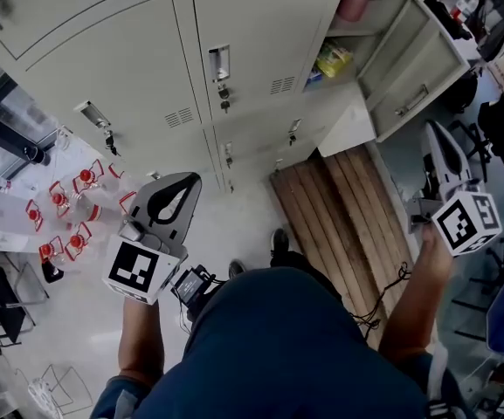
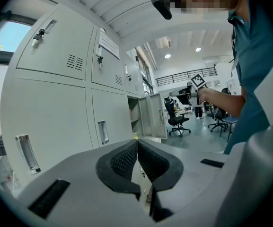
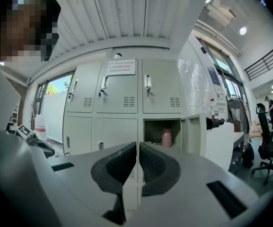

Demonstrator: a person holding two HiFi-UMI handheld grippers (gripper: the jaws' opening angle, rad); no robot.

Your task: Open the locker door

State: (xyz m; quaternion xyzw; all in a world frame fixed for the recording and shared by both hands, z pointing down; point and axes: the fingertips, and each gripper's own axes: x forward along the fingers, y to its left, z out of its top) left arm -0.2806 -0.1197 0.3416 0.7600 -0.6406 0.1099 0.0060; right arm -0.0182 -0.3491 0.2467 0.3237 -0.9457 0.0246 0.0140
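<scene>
Right gripper [image 1: 433, 133] clenched empty, clear of open locker door [image 1: 413, 68] edge; left gripper [image 1: 192, 180] clenched.

The left tool [image 2: 136, 144] has its two dark ribbed pads pressed together, and nothing is between them. At the left stands a wall of grey lockers [image 2: 56, 103] with closed doors, vent slots and recessed handles. Farther along this wall one locker door [image 2: 156, 116] stands open. Near it there is a black office chair [image 2: 176, 118] on the floor. A person's forearm [image 2: 221, 101] reaches in from the right and holds the right tool [image 2: 180, 93] with its marker cube [image 2: 198, 81].
</scene>
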